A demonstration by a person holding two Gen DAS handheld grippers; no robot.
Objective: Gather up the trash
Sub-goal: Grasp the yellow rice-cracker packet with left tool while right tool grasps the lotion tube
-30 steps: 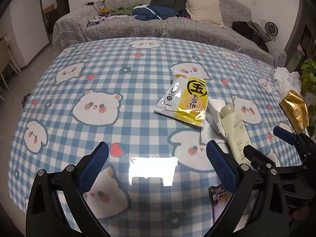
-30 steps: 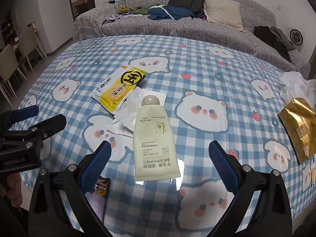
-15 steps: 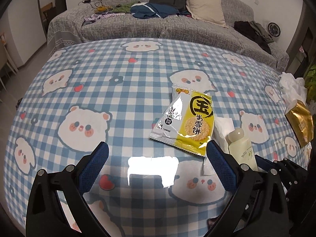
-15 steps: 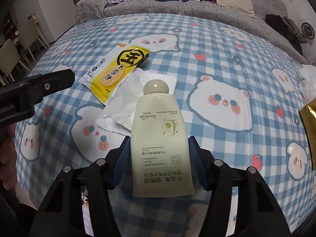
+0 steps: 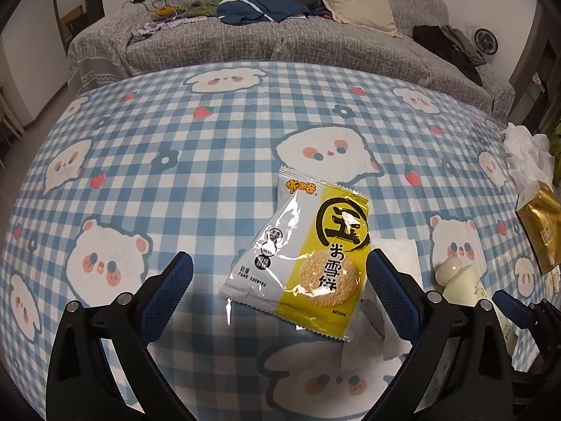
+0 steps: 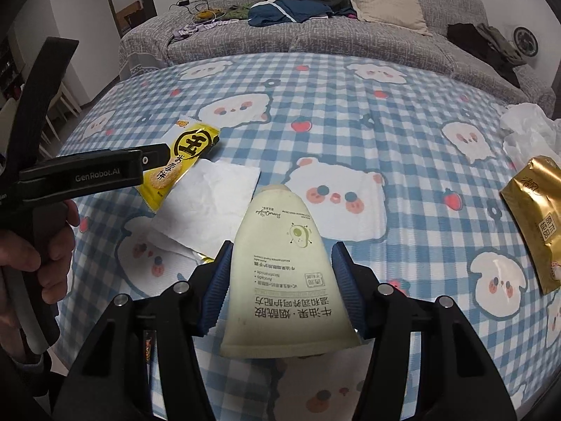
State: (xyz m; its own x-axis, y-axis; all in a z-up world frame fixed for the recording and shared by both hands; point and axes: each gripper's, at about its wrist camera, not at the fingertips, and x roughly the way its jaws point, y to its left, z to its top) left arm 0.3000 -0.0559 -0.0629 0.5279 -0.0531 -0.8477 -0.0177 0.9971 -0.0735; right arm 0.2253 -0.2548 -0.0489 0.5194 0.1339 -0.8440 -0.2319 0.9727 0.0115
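Note:
My right gripper [image 6: 280, 263] is shut on a pale green cream tube [image 6: 280, 252] and holds it above the checked tablecloth. The tube's cap also shows at the right of the left wrist view [image 5: 452, 273]. My left gripper [image 5: 278, 277] is open, its fingers on either side of a yellow and white rice cracker packet [image 5: 308, 259] lying flat. That packet shows in the right wrist view [image 6: 178, 165] partly behind the left gripper's body. A white tissue [image 6: 210, 207] lies beside the packet, under the tube.
A gold packet [image 6: 536, 217] and a crumpled white plastic bag [image 6: 529, 129] lie at the table's right edge. A small dark wrapper [image 6: 147, 347] lies near the front edge. A grey sofa [image 5: 280, 38] with clothes and a backpack stands behind the table [image 5: 175, 140].
My right gripper closed on the cream tube and lifted it off the tissue. My left gripper moved forward and right until its open fingers flank the cracker packet.

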